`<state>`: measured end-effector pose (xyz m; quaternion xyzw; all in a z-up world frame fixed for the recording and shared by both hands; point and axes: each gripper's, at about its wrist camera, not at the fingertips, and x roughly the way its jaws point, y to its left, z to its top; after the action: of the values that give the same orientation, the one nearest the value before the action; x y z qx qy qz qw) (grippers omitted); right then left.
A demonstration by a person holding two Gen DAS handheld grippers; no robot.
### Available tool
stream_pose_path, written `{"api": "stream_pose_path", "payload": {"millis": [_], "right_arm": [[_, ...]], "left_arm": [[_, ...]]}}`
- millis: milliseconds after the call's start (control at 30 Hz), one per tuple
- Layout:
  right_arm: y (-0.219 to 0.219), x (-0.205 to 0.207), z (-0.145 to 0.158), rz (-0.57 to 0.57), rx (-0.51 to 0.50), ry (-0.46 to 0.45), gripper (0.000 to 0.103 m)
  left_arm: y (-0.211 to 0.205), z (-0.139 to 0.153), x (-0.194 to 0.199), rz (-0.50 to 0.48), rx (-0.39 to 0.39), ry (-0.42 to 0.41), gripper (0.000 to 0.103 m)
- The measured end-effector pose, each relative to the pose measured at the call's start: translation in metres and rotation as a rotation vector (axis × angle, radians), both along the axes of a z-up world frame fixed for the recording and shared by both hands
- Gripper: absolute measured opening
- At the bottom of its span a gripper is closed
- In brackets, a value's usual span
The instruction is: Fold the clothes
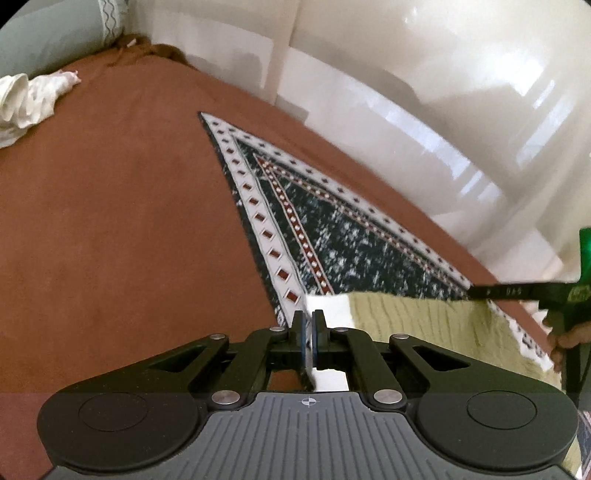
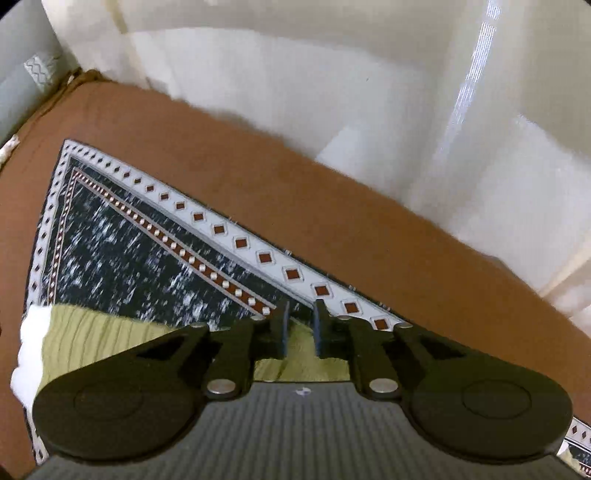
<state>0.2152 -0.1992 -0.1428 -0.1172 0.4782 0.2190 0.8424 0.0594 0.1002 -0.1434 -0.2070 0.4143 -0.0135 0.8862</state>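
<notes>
1. Spread over most of both frames: a brown bedspread (image 1: 110,221), serving as the folding surface, with a glossy white wardrobe front (image 1: 443,92) across the upper right.
2. Lying flat at centre of the left view: a patterned cloth (image 1: 332,236), dark with a white diamond border, its far corner pointing to upper centre; on its near part, at lower right, a ribbed olive-green garment (image 1: 424,325) with a white edge.
3. Step in hand, by judgement: a fold in mid-carry, the green garment's edge lifted along the near side.
4. Left gripper (image 1: 309,317), at lower centre: fingers pressed together on the garment's white corner.
5. Right gripper (image 2: 300,314), at lower centre of its own view: fingers slightly apart, green knit showing between them; grip on it not certain.
6. Next move likely calls for both edges carried level and forward, then laid square.
7. At upper left, well apart: a crumpled white garment (image 1: 29,99) and a grey-green pillow (image 1: 55,33); nothing blocks the fold path.
</notes>
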Motion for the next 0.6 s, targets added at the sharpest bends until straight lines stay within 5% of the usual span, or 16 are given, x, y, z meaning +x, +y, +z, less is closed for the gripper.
{"api": "stream_pose_path", "payload": {"millis": [33, 200, 300, 433, 600], "right_arm": [[-0.002, -0.001, 0.004, -0.004, 0.0, -0.012, 0.025], [-0.026, -0.032, 0.052, -0.013, 0.116, -0.066, 0.03], [-0.055, -0.074, 0.087, 0.002, 0.18, -0.123, 0.042], [-0.109, -0.142, 0.122, -0.036, 0.233, -0.162, 0.044], [-0.177, -0.227, 0.131, -0.142, 0.199, -0.156, 0.047]], "left_arm": [[0.001, 0.001, -0.003, -0.005, -0.002, 0.002, 0.023], [0.002, 0.013, -0.022, -0.072, -0.037, 0.001, 0.025], [-0.012, 0.022, -0.034, -0.157, -0.025, -0.006, 0.034], [-0.038, 0.03, -0.056, -0.286, -0.015, -0.007, 0.047], [-0.071, 0.026, -0.104, -0.433, -0.033, 0.039, 0.056]]}}
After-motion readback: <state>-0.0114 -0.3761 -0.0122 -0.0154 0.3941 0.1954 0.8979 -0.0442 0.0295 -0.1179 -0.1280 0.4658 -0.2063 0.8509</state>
